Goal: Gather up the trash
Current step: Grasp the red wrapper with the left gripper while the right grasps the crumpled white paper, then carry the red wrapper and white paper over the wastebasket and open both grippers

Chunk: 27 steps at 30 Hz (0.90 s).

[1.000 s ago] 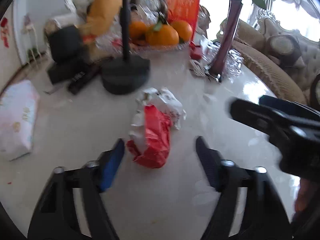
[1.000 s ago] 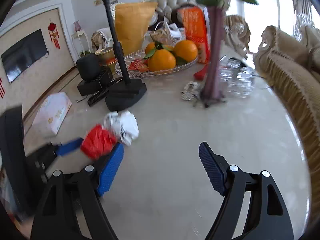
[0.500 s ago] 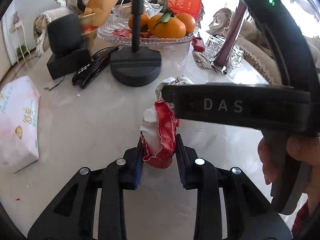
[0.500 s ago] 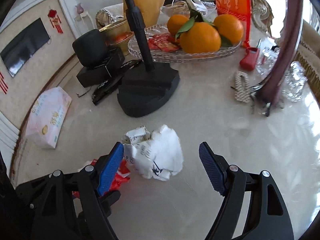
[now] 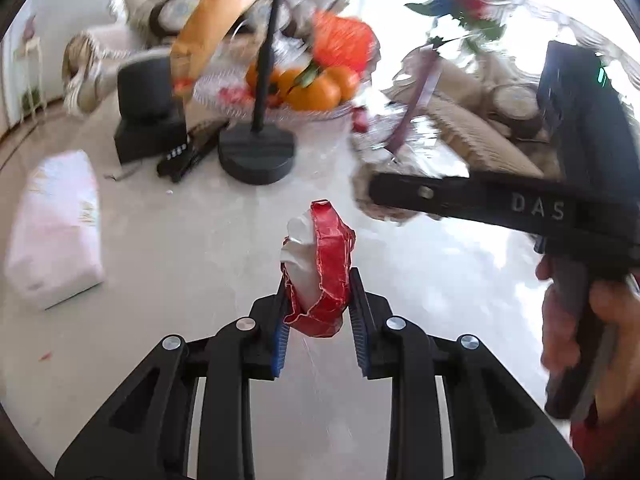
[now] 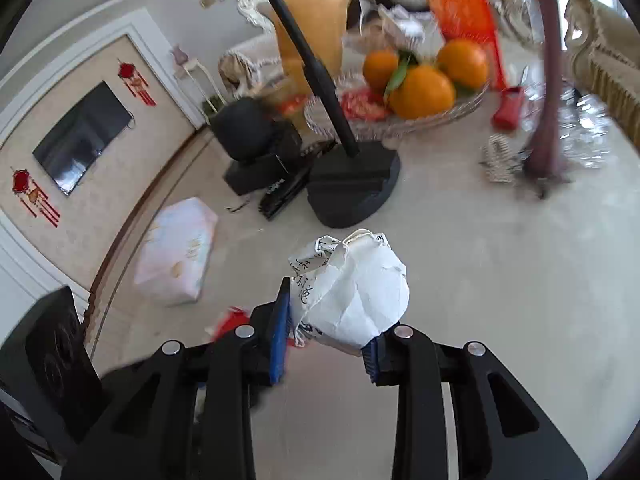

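Observation:
My left gripper (image 5: 318, 312) is shut on a crumpled red and white wrapper (image 5: 320, 268) and holds it above the pale marble table (image 5: 180, 248). My right gripper (image 6: 328, 328) is shut on a crumpled white paper ball with black writing (image 6: 352, 288). The right gripper's black body (image 5: 520, 208) crosses the right of the left wrist view, with a hand below it. A bit of the red wrapper (image 6: 228, 318) shows behind the right gripper's left finger.
A black stand base with a pole (image 6: 352, 184) sits mid-table. Behind it are a glass fruit tray with oranges (image 6: 420, 88), a black speaker on a box (image 6: 248, 136), remotes (image 6: 284, 192), a dark vase (image 6: 548, 80) and a tissue pack (image 6: 176, 248) at the left.
My right gripper has closed on the white paper ball. My left gripper has lifted the red wrapper off the table. Both views are blurred with motion.

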Motion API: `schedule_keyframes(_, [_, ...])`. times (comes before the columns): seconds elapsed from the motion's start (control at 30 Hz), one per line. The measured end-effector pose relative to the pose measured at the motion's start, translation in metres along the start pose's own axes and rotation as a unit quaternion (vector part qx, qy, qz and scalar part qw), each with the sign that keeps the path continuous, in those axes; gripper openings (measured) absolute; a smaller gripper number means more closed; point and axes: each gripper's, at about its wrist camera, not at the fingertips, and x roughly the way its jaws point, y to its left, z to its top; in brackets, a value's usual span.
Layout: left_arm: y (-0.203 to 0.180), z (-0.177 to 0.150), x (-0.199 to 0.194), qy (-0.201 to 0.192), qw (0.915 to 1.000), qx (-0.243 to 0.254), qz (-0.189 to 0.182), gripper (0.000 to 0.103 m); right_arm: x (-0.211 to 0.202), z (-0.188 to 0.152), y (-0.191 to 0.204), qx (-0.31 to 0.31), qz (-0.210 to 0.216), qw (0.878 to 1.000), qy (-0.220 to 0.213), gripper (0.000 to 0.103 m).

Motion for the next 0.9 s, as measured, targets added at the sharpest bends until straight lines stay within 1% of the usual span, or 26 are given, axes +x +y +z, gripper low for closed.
schedule_keyframes(0.07, [-0.015, -0.023, -0.047, -0.016, 0.9995, 0.025, -0.012, 0.027, -0.044, -0.029, 0.002, -0.011, 0.014, 1.000, -0.016, 0.029])
schedule_keyframes(0.1, [-0.025, -0.042, -0.076, -0.021, 0.9988, 0.039, -0.022, 0.027, -0.072, -0.054, 0.004, -0.024, 0.019, 0.999, -0.024, 0.029])
schedule_keyframes(0.13, [-0.032, -0.056, -0.094, -0.021, 0.9982, 0.049, -0.028, 0.027, -0.092, -0.075, 0.007, -0.034, 0.020, 0.999, -0.027, 0.029])
schedule_keyframes(0.17, [-0.041, -0.074, -0.115, -0.021, 0.9972, 0.062, -0.035, 0.027, -0.108, -0.095, 0.011, -0.042, 0.023, 0.998, -0.029, 0.029])
schedule_keyframes(0.2, [-0.054, -0.101, -0.141, -0.018, 0.9961, 0.077, -0.039, 0.027, -0.127, -0.119, 0.017, -0.047, 0.028, 0.998, -0.032, 0.029])
schedule_keyframes(0.27, [-0.072, -0.141, -0.172, -0.007, 0.9947, 0.092, -0.045, 0.027, -0.168, -0.178, 0.029, -0.057, 0.023, 0.997, -0.037, 0.029])
schedule_keyframes(0.3, [-0.080, -0.164, -0.188, -0.001, 0.9945, 0.094, -0.046, 0.027, -0.189, -0.216, 0.036, -0.056, 0.024, 0.997, -0.039, 0.029])
schedule_keyframes(0.37, [-0.101, -0.222, -0.221, 0.025, 0.9934, 0.089, -0.069, 0.027, -0.214, -0.271, 0.051, -0.049, 0.029, 0.998, -0.035, 0.029])
schedule_keyframes(0.4, [-0.111, -0.246, -0.231, 0.037, 0.9925, 0.089, -0.074, 0.027, -0.225, -0.302, 0.061, -0.047, 0.025, 0.998, -0.035, 0.029])
schedule_keyframes(0.43, [-0.121, -0.271, -0.239, 0.052, 0.9913, 0.093, -0.077, 0.027, -0.231, -0.322, 0.067, -0.044, 0.021, 0.998, -0.031, 0.029])
schedule_keyframes(0.47, [-0.131, -0.295, -0.244, 0.067, 0.9903, 0.096, -0.076, 0.027, -0.235, -0.345, 0.074, -0.039, 0.022, 0.999, -0.024, 0.029])
schedule_keyframes(0.5, [-0.137, -0.318, -0.245, 0.086, 0.9888, 0.091, -0.081, 0.027, -0.238, -0.374, 0.080, -0.026, 0.028, 0.999, -0.011, 0.029])
schedule_keyframes(0.57, [-0.146, -0.355, -0.241, 0.116, 0.9858, 0.078, -0.093, 0.027, -0.230, -0.410, 0.083, -0.001, 0.032, 0.999, 0.020, 0.029])
schedule_keyframes(0.6, [-0.149, -0.378, -0.231, 0.138, 0.9841, 0.069, -0.089, 0.027, -0.221, -0.427, 0.081, 0.015, 0.027, 0.999, 0.037, 0.029])
schedule_keyframes(0.67, [-0.149, -0.407, -0.213, 0.164, 0.9818, 0.058, -0.075, 0.027, -0.196, -0.460, 0.076, 0.035, 0.001, 0.996, 0.076, 0.029])
schedule_keyframes(0.73, [-0.145, -0.437, -0.184, 0.201, 0.9769, 0.045, -0.057, 0.027, -0.168, -0.485, 0.068, 0.048, -0.024, 0.992, 0.113, 0.029])
schedule_keyframes(0.77, [-0.144, -0.448, -0.178, 0.211, 0.9753, 0.039, -0.053, 0.027, -0.159, -0.495, 0.065, 0.057, -0.030, 0.990, 0.125, 0.029])
schedule_keyframes(0.8, [-0.141, -0.459, -0.165, 0.233, 0.9705, 0.031, -0.051, 0.027, -0.144, -0.505, 0.060, 0.065, -0.035, 0.986, 0.146, 0.029])
schedule_keyframes(0.87, [-0.138, -0.470, -0.155, 0.250, 0.9664, 0.016, -0.056, 0.027, -0.128, -0.513, 0.056, 0.071, -0.046, 0.983, 0.164, 0.029])
schedule_keyframes(0.9, [-0.137, -0.473, -0.152, 0.256, 0.9652, 0.013, -0.052, 0.030, -0.125, -0.518, 0.057, 0.067, -0.048, 0.982, 0.172, 0.029])
